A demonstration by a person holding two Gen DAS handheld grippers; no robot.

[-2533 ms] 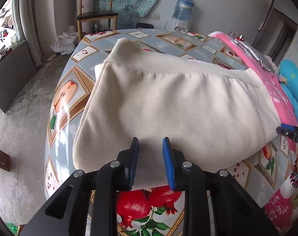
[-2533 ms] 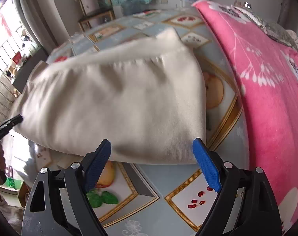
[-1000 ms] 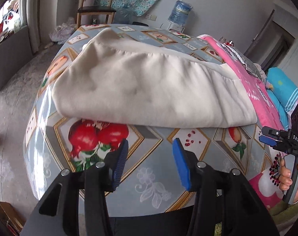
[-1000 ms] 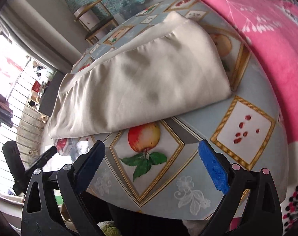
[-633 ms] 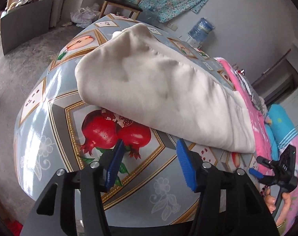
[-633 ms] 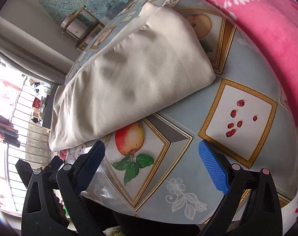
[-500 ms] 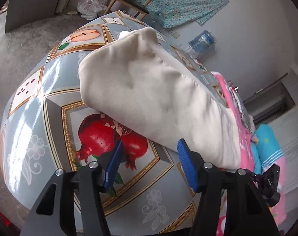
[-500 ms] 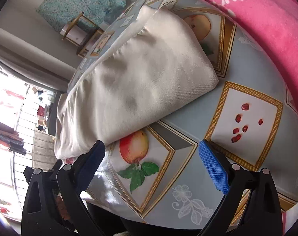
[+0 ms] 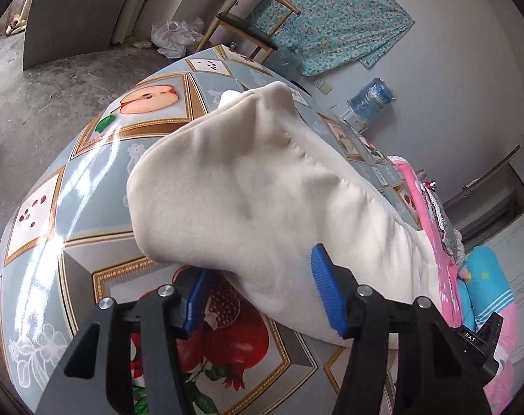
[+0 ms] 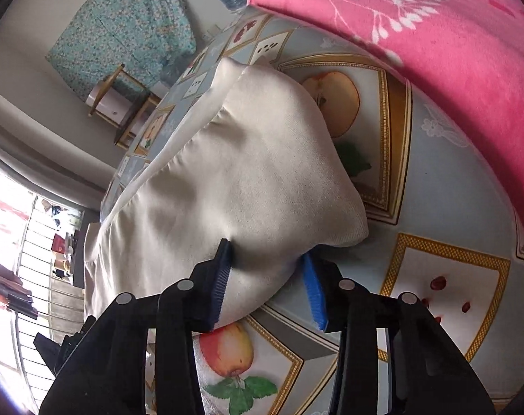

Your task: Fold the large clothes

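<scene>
Between closing right hand-held gripper [image 10: 267, 288] pads, seemingly pinched, garment [image 10: 234, 186]

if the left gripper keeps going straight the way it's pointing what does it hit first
The folded cream garment: its near edge already lies between the left gripper's pads. Going on would likely drive them deeper into the fold, one pad sliding along the tablecloth beneath.

Cream garment [image 9: 262, 190]; fruit-print grey-blue tablecloth [image 9: 99, 159]; pink blanket [image 10: 434, 34].
</scene>
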